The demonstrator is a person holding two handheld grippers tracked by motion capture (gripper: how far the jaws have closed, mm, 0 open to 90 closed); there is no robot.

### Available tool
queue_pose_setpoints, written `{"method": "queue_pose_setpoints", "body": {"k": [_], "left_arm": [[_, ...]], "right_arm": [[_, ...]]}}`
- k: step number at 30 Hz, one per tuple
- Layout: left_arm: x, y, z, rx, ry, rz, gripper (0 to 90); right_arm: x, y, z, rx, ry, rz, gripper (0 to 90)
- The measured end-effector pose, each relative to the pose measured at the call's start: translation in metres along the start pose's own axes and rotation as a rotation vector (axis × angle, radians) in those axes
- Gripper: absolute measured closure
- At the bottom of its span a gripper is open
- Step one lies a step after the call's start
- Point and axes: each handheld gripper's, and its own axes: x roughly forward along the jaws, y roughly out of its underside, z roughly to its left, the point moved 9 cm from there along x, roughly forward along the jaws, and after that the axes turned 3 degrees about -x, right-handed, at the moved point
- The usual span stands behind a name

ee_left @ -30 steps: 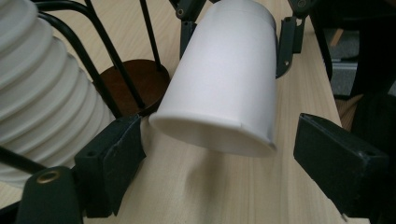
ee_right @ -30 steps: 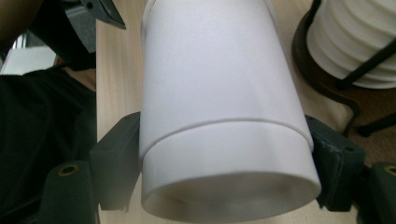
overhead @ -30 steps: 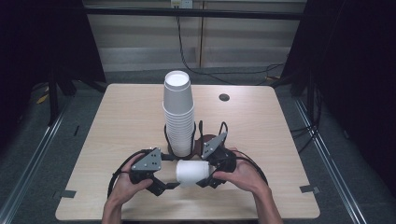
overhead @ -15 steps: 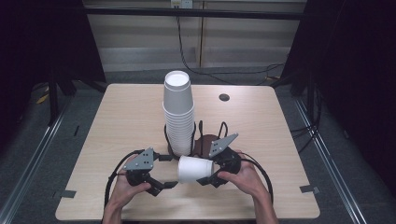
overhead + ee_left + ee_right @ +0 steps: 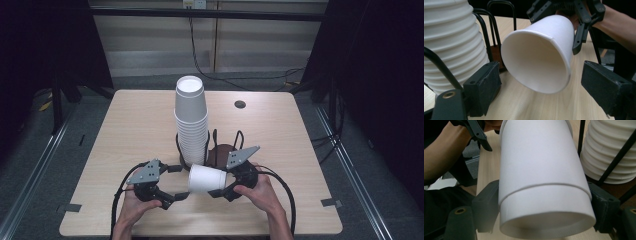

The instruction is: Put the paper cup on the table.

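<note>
Table: a light wooden square tabletop (image 5: pixel 130 130) with a small dark round hole (image 5: pixel 240 104) near its far right side; grey floor all round it.

Cup stack: a tall column of nested white paper cups (image 5: pixel 190 120) stands upright in a black wire rack on a dark brown round base (image 5: pixel 220 152), about mid-table. In the left gripper view the ribbed rims of the stack (image 5: pixel 451 42) rise at the left behind a black wire loop.

Single cup: one white paper cup (image 5: pixel 207 179) lies on its side in the air just in front of the rack, its open mouth turned toward the person's left, its closed bottom toward the right.

Right gripper (image 5: pixel 222 187): held in the person's right hand (image 5: pixel 257 190), its two black jaws clamped on the cup's narrower end — in the right gripper view the padded jaws press against both sides of the cup wall (image 5: pixel 541 177).

Left gripper (image 5: pixel 172 182): held in the person's left hand (image 5: pixel 135 202), jaws spread apart and gripping nothing. In its own view the two pads stand wide on either side of the cup's open rim (image 5: pixel 536 65), not touching it — the mouth faces straight at the camera.

Gap: the left gripper sits just beside the cup's mouth, near but apart.

Cables: black leads (image 5: pixel 285 187) loop from both grippers across the near table edge.
</note>
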Motion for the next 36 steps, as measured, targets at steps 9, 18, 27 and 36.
{"method": "queue_pose_setpoints", "body": {"k": [9,18,27,36], "left_arm": [[0.002,-0.002,-0.004,-0.001,0.01,-0.033,15.5],[0.003,-0.007,-0.006,-0.015,0.028,-0.087,15.7],[0.013,-0.007,-0.006,-0.029,0.038,-0.084,14.9],[0.024,-0.006,-0.006,-0.019,0.029,-0.067,0.7]], "right_arm": [[-0.001,0.005,0.001,0.022,-0.013,-0.103,22.3],[-0.003,0.004,0.004,0.022,-0.027,-0.208,22.1],[0.002,0.006,0.01,0.009,-0.053,-0.227,22.0],[0.001,0.001,0.015,-0.014,-0.061,-0.228,22.2]]}}
